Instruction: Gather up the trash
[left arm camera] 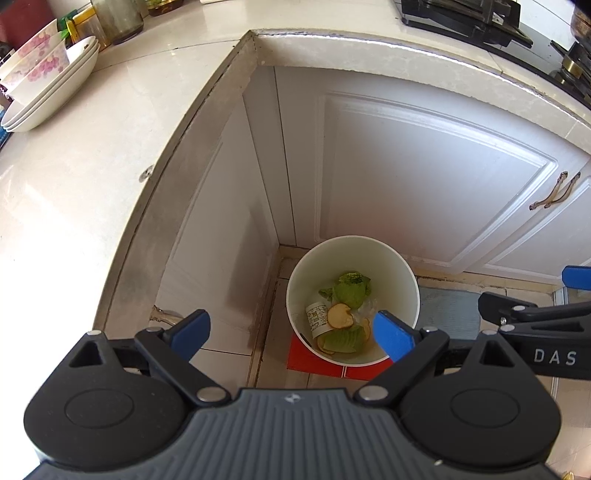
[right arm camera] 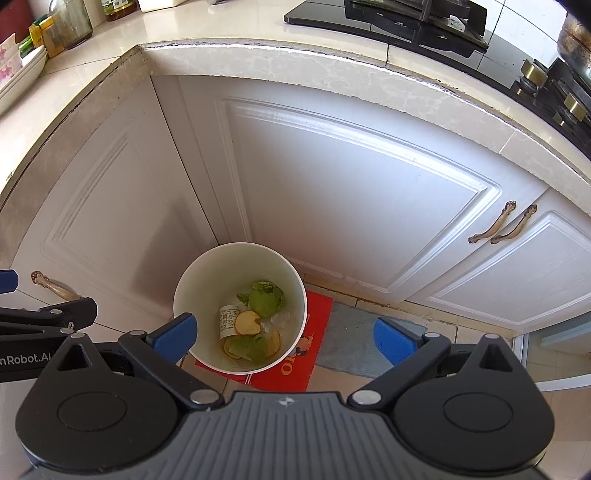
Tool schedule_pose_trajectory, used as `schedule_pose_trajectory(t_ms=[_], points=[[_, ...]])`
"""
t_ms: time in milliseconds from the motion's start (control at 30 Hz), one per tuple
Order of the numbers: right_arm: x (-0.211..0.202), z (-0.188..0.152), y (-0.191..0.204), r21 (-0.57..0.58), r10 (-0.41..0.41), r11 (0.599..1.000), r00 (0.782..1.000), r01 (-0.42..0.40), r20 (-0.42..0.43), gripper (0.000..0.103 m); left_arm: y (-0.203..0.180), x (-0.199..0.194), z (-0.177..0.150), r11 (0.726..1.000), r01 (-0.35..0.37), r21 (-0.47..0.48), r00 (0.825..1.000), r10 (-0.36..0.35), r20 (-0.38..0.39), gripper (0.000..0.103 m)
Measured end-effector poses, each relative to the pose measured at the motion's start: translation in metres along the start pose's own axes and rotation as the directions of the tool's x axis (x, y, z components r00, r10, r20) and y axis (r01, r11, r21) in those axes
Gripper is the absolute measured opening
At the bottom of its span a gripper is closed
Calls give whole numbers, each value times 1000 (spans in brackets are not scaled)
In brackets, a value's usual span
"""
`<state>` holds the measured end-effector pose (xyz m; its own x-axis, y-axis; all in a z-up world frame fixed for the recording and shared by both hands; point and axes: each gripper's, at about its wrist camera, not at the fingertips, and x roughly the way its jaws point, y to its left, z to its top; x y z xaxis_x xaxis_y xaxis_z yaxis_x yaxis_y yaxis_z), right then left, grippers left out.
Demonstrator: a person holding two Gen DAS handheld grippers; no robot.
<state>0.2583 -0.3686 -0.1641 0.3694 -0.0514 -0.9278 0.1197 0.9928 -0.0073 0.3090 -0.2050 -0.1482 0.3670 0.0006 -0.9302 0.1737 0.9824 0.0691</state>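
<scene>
A white round bin (left arm camera: 402,269) (right arm camera: 192,273) stands on the floor in the corner of the cabinets. Inside lie green lettuce leaves (left arm camera: 352,290) (right arm camera: 264,299), an apple slice (left arm camera: 340,316) (right arm camera: 247,323), a rolled paper label (left arm camera: 317,319) (right arm camera: 227,321) and clear plastic. My left gripper (left arm camera: 291,332) hovers open high above the bin, nothing between its blue pads. My right gripper (right arm camera: 284,338) is open and empty too, above the bin's right side. Each gripper shows at the edge of the other's view.
The bin rests on a red mat (right arm camera: 317,332) beside a grey floor mat (right arm camera: 351,339). White cabinet doors with bronze handles (right arm camera: 502,225) surround it. The white counter (left arm camera: 74,184) carries stacked plates (left arm camera: 44,88) and jars; a black gas stove (right arm camera: 443,26) sits to the right.
</scene>
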Motion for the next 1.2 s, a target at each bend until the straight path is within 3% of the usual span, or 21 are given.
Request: schedule_pose_trajectory(t_ms=[1200], points=[[0, 3, 0, -2, 6, 1000, 1000, -6, -8, 103, 0, 0, 1, 1000, -6, -12, 1000, 6, -11, 95]])
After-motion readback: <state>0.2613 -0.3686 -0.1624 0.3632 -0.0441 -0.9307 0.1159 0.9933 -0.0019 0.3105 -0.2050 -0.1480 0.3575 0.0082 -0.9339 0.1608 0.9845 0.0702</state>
